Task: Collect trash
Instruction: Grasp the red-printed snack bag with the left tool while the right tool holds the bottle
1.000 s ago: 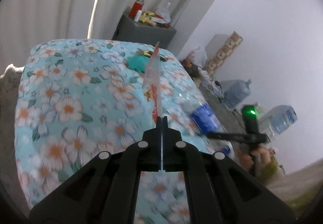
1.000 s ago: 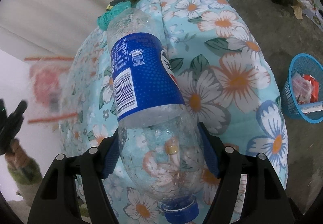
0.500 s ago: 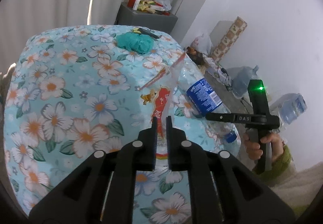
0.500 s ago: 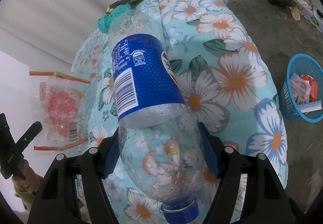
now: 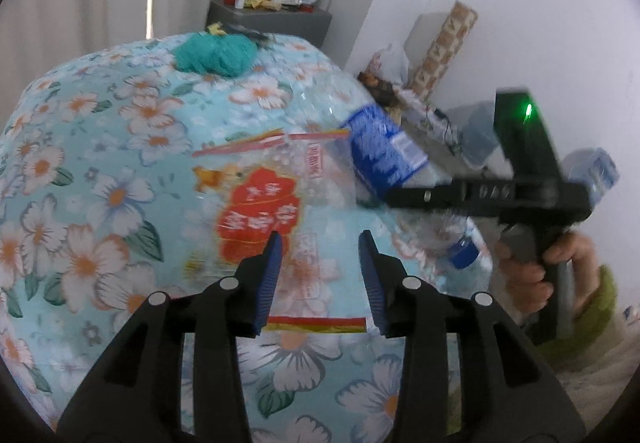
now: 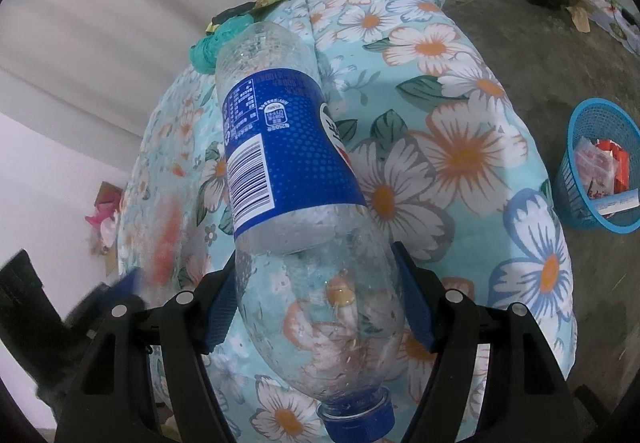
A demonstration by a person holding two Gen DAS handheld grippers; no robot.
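A clear plastic wrapper (image 5: 260,211) with red print hangs flat just over the flowered bedspread (image 5: 100,203), in front of my left gripper (image 5: 320,243). The left jaws are opening; the wrapper's lower edge shows between them, and the blue pads stand clear of it. My right gripper (image 6: 316,263) is shut on an empty plastic bottle (image 6: 288,147) with a blue label, cap toward the camera, held above the bed's edge. The left wrist view shows that bottle (image 5: 380,151) and the right gripper (image 5: 480,199) in a person's hand. In the right wrist view the wrapper (image 6: 168,239) is a blur at left.
A blue mesh basket (image 6: 576,211) holding wrappers stands on the grey floor right of the bed. A teal cloth (image 5: 216,51) lies at the bed's far end. Beyond it is a grey nightstand (image 5: 276,19) with clutter. Large water jugs (image 5: 596,171) stand by the wall.
My left gripper has come down toward the bed and its jaws have parted, letting go of the wrapper, which turned from edge-on to flat. The right gripper and bottle have stayed put.
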